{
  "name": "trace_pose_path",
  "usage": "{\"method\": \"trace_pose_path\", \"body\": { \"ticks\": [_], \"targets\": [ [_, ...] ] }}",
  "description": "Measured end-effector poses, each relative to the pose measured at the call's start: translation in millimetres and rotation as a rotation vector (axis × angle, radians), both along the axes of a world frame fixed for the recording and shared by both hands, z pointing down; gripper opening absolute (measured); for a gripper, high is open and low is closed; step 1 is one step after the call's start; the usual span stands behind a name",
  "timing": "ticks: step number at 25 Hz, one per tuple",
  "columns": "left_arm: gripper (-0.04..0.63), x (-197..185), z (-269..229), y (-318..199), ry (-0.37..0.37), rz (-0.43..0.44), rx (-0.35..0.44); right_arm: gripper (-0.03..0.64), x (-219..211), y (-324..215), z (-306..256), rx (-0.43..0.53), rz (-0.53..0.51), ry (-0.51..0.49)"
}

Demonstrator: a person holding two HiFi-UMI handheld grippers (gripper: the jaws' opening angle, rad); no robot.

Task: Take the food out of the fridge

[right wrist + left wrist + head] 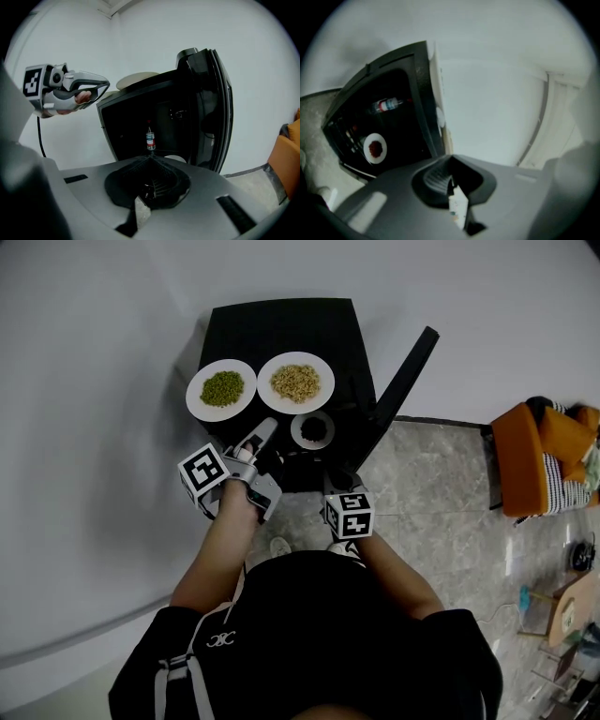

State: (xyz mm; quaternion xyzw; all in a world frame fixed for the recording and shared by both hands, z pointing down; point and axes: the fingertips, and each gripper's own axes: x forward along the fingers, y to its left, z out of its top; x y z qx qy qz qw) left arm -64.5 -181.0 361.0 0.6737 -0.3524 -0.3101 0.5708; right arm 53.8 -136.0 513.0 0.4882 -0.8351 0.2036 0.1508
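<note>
The food not yet out is a small round white dish of dark red food [376, 138]. It sits on a shelf inside the open black mini fridge [281, 320], low and near the front edge (from the head view it shows just under the fridge's top edge). A small clear bottle with a red-and-white label [150, 139] stands upright further back in the same compartment. The black fridge door [408, 381] is swung wide to the right.

On top of the fridge lie a round white plate of green beans [193, 397] and, just beside it, a round white plate of pale yellow grains [266, 395]. I judge the task well along, with this last dish as the step in hand.

The left gripper [263, 431] hovers at the fridge's front top edge, near the two plates and just left of the dish. Its jaws are clenched together on nothing. The right gripper [150, 161] is held lower, facing straight into the open compartment and apart from the dish. Its jaws are also pressed together and hold nothing.

The next move probably calls for one gripper to spread its jaws, go in low and level, and pinch the dish by its rim. It would then need to come out flat so the food does not slide off.
</note>
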Motion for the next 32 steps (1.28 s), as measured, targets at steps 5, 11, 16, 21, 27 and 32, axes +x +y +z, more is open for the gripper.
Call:
{"method": "trace_pose_path", "body": {
  "ticks": [5,11,16,21,27,32],
  "targets": [
    [0.000,4,14,15,-0.241,0.059,0.140,-0.002,-9,0,-11,0.003,-0.019,-0.071],
    [0.000,10,39,34,-0.747,0.113,0.282,-0.002,-19,2,-31,0.052,-0.043,-0.103],
    [-0.002,14,46,47,-1.094,0.113,0.421,-0.002,-26,4,-42,0.091,-0.062,-0.082],
    [-0.002,25,51,60,-1.192,0.129,0.501,-0.002,-22,4,-36,0.077,-0.042,-0.073],
    [-0.002,25,63,60,-1.166,0.153,0.454,-0.002,-18,4,-30,0.060,-0.030,-0.066],
    [0.000,22,69,59,-1.155,0.157,0.421,-0.002,-16,5,-25,0.047,-0.017,-0.055]
  ]
}}
